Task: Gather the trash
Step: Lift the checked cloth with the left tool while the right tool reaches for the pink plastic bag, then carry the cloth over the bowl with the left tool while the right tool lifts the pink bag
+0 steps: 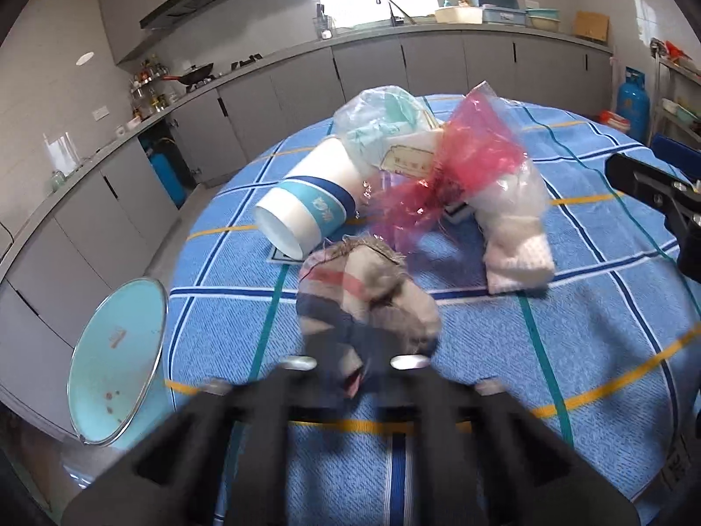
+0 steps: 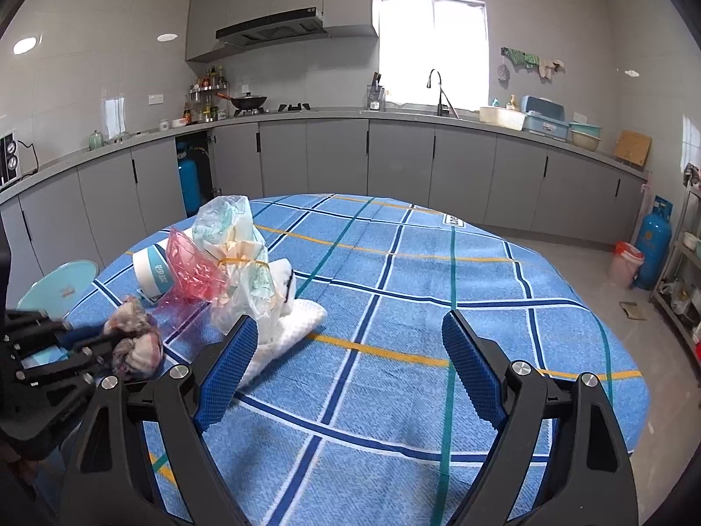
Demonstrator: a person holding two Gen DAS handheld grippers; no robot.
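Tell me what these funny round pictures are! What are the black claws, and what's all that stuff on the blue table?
The claws are two grabbing tools, and a person holds one in each hand. Each tool carries a small camera looking out along its fingers, and the lens bends everything round.

One picture comes from the left gripper. It is shut on a crumpled striped cloth rag.

The other picture comes from the right gripper, open and empty, its blue pads spread wide.

On the round table's blue checked tablecloth lies rubbish: a white paper cup with blue bands on its side, a crinkled pink plastic wrapper, a clear plastic bag of packets and a white folded cloth. Beside the table stands a light blue bin lid, raised open.
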